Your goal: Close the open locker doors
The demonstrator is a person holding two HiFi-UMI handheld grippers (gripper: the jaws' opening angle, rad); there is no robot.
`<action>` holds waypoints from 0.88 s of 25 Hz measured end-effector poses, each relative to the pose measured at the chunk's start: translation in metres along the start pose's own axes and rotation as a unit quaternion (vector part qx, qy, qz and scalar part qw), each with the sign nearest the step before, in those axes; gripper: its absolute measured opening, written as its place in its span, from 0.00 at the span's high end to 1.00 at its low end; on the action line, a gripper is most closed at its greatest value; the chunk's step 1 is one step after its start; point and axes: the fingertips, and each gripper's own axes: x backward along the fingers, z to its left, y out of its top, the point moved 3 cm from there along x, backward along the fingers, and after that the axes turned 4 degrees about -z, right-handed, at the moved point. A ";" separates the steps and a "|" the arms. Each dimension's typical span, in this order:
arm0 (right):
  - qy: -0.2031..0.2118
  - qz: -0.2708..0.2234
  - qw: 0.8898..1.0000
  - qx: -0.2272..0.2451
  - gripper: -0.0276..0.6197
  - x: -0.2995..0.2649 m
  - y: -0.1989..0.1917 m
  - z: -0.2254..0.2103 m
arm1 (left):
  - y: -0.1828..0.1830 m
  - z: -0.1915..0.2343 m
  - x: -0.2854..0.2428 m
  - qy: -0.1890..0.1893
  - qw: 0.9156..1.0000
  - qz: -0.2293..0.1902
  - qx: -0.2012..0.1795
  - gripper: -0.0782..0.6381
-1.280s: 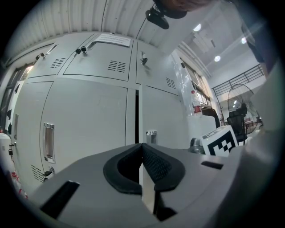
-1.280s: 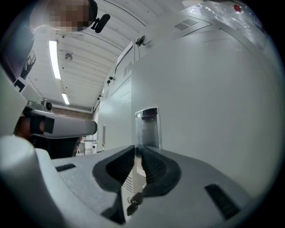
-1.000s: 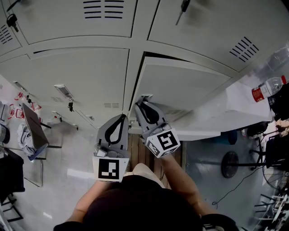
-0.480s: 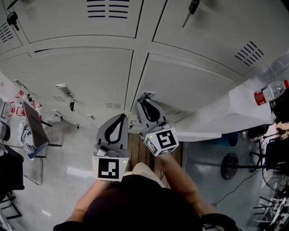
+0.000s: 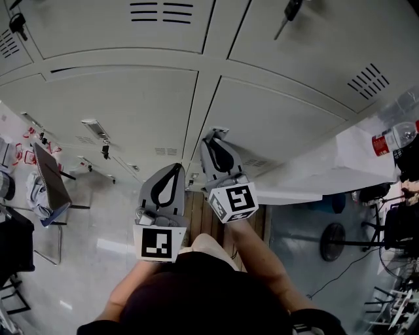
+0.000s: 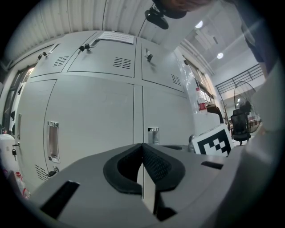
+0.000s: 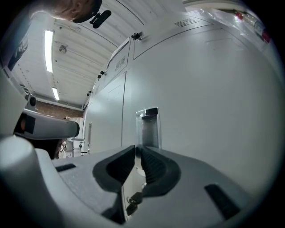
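The lower right locker door [image 5: 281,124] lies flush with the grey doors around it. My right gripper [image 5: 215,139] is shut, and its tips rest against that door just below the recessed handle [image 5: 219,133]. In the right gripper view the handle [image 7: 147,127] stands right above the right gripper [image 7: 136,149], with nothing between the jaws. My left gripper [image 5: 173,169] hangs back from the lockers, shut and empty. In the left gripper view the left gripper [image 6: 142,147] points at the seam between the two lower doors.
The lower left door [image 5: 124,111] with its handle [image 5: 95,131] is closed. Keys hang in the upper locks [image 5: 288,13]. A white table [image 5: 353,157] with a red-labelled bottle [image 5: 386,141] stands on the right. There is a chair [image 5: 49,183] at the left and a fan base [image 5: 334,241] on the floor.
The lower right door stood ajar with a dark gap along its top edge; it has swung flush. My right gripper moved forward with it. The left gripper stayed put.
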 end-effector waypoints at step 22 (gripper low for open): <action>-0.081 0.052 0.995 -0.004 0.84 0.008 0.008 0.003 | 0.007 0.008 0.030 0.035 0.999 -0.007 -0.009 0.89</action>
